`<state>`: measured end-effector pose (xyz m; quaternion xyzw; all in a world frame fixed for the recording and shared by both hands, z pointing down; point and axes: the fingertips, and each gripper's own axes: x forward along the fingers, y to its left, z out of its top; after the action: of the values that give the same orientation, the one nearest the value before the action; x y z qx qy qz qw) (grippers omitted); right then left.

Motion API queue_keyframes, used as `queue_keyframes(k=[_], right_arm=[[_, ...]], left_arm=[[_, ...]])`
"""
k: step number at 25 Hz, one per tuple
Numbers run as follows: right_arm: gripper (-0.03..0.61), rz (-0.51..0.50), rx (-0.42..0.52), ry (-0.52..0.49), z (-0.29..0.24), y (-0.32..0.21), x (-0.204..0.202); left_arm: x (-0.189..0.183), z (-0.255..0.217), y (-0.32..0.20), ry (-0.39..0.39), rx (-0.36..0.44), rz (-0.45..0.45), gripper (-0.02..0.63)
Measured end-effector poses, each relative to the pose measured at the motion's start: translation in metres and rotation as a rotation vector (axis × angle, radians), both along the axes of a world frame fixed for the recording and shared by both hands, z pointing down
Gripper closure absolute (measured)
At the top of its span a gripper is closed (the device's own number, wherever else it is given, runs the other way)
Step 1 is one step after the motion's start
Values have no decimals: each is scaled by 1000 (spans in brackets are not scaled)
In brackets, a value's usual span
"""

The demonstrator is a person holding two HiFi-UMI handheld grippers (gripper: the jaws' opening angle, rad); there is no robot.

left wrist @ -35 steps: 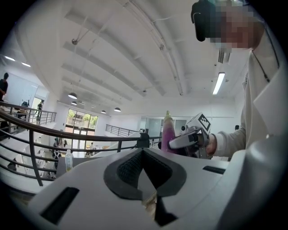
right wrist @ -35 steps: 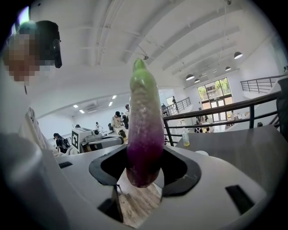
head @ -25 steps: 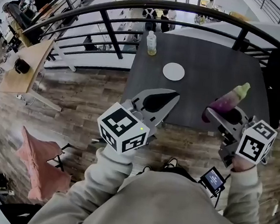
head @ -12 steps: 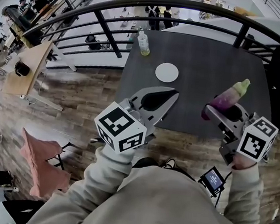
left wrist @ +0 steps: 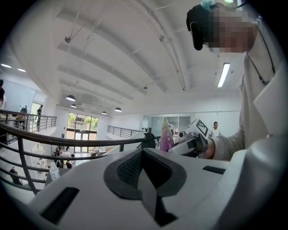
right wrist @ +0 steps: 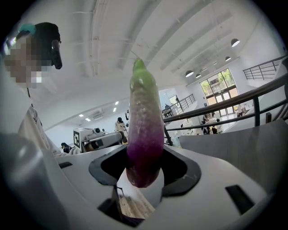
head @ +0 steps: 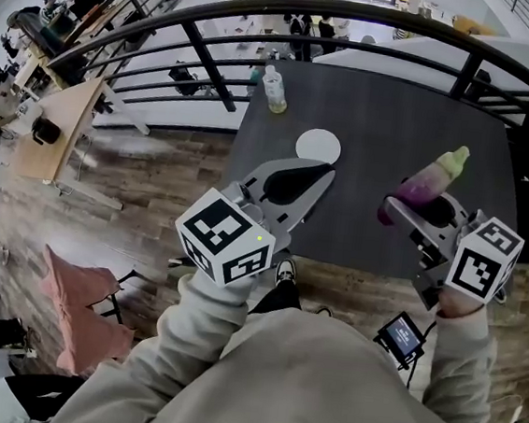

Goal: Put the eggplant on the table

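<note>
Eggplant sits in my right gripper in the head view. The jaws clamp its purple end and its green tip points away from me. It hangs over the near right part of the dark table and is not resting on it. My left gripper is beside it over the near edge, jaws together on nothing. I judge the pick-up done; lowering the eggplant and letting go are left. The tabletop is mostly bare, with a white disc near the middle and a bottle at the far left corner. A dark railing curves behind the table, with a wooden floor around it and a lower level with desks and people beyond.

From the left gripper view, the pads of the left gripper meet with nothing between them. Past them I see the eggplant upright in the right gripper.

In the right gripper view, the jaws of the right gripper press on the eggplant, which rises straight up against a white ceiling with round lamps.
</note>
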<state>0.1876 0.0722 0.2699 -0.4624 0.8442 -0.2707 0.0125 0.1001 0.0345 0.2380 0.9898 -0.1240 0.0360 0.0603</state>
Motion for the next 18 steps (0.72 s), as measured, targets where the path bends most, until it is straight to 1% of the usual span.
queue_keyframes(k=[3, 6, 13, 18], right_arm=[[344, 5, -3, 6, -4, -15, 5], [344, 15, -3, 27, -12, -38, 4], [344, 30, -6, 46, -6, -83, -2], [344, 42, -12, 68, -13, -100, -3]], left_arm=[[6, -7, -18, 13, 6, 7, 609], [3, -13, -45, 33, 9, 12, 609], [5, -10, -95, 54, 17, 48, 609], [7, -13, -116, 60, 10, 74, 609]])
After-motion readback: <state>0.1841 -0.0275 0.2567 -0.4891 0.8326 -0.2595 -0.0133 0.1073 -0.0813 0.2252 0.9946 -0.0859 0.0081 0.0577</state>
